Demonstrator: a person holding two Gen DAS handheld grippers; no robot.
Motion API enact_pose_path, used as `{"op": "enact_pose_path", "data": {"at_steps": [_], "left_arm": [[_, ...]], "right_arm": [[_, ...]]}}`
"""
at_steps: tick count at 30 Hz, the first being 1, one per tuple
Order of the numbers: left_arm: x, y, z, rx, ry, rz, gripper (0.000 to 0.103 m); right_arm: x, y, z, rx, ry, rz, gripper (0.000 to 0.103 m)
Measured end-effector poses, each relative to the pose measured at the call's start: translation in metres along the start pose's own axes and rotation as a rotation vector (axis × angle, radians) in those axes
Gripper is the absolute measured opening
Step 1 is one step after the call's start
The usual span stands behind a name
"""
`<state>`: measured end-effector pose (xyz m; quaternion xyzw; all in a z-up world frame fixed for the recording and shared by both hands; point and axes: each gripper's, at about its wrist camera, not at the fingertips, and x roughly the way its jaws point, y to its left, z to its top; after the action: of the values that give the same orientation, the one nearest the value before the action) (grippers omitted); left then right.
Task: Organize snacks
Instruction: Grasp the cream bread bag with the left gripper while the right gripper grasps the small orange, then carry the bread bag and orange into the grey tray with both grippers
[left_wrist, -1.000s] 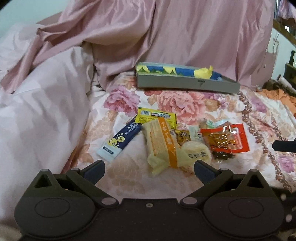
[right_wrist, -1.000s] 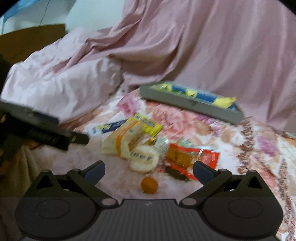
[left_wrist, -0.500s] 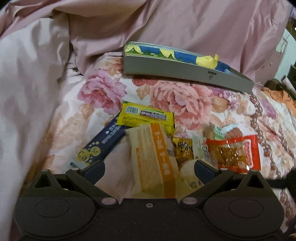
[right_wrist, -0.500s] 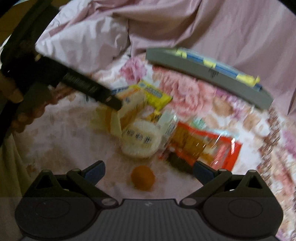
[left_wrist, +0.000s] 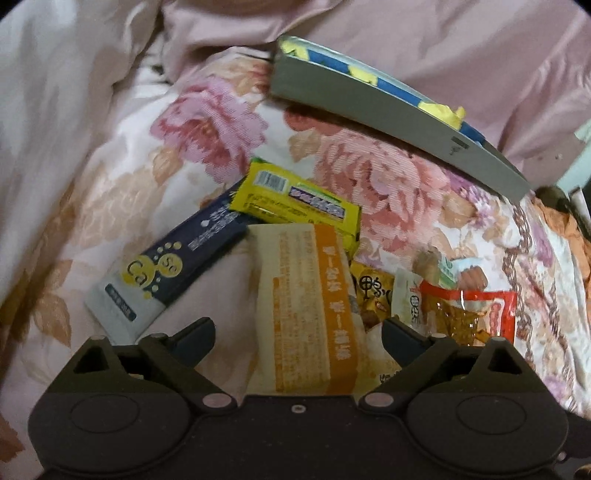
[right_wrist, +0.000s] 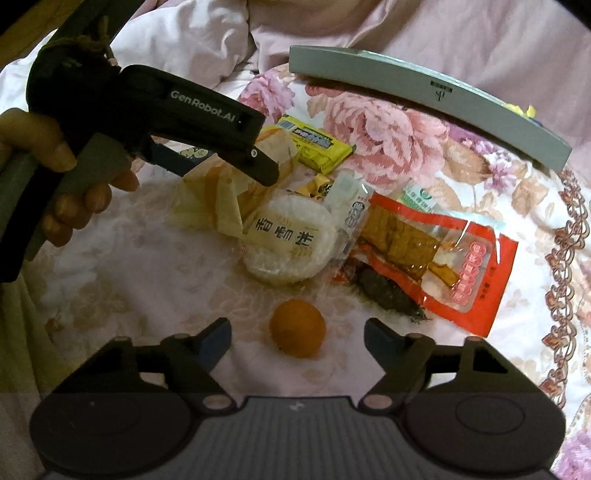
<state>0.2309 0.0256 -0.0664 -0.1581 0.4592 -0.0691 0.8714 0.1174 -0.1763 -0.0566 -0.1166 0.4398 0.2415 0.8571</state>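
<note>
Our right gripper (right_wrist: 297, 341), jaws apart, hovers over a small orange (right_wrist: 297, 328); our left gripper (left_wrist: 297, 341), also spread, straddles the orange-striped packet (left_wrist: 310, 306). The snack pile lies beyond on the floral bedspread (left_wrist: 388, 177), the grey tray (left_wrist: 388, 110) farthest back.

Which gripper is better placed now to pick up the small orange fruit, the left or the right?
Right. The right gripper is open with the orange fruit lying between its fingers. The left gripper, also open, straddles the orange-striped packet farther back in the pile.
</note>
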Motion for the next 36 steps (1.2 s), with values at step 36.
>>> {"op": "enact_pose_path", "data": {"at_steps": [36], "left_arm": [[-0.03,0.0,-0.035,-0.028,0.077,-0.089,0.055]], "right_arm": [[-0.012,0.005,0.004,-0.021,-0.128,-0.03,0.037]]}}
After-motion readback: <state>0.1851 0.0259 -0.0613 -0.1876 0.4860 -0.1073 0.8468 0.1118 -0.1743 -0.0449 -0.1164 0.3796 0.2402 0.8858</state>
